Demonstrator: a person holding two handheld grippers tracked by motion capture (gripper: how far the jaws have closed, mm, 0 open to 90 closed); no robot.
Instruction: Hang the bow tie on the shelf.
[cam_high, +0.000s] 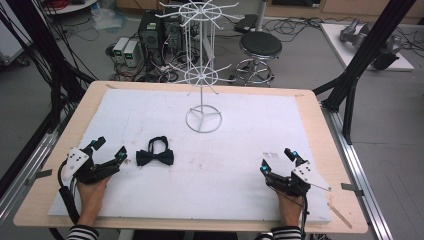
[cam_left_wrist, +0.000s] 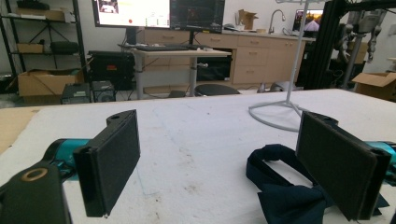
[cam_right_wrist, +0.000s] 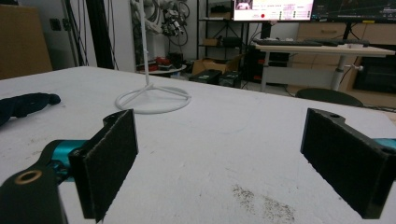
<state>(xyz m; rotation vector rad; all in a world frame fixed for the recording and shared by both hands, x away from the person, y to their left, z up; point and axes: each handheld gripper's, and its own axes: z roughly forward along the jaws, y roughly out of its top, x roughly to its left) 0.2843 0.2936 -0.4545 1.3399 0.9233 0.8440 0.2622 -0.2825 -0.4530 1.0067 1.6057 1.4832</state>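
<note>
A: How do the left gripper's jaws stand?

B: Wide apart, with nothing between them. In the left gripper view only bare white mat shows in the gap. The gripper rests low on the desk at its near left side, held by the person's left hand.

A: And the bow tie?

B: It lies flat on the mat, just beside the left gripper, toward the middle of the desk. In the left gripper view the bow tie sits next to the right-hand jaw and partly behind it; whether that jaw touches the cloth cannot be told.

A: The right gripper?

B: Its jaws are spread wide too, gripping nothing. It sits at the near right of the mat, in the right hand, well apart from the bow tie. Between its jaws lies plain mat with a dark smudge.

A: What else stands on the desk?

B: A white wire rack on a ring base, upright at the far middle, behind the bow tie and apart from both grippers.
</note>
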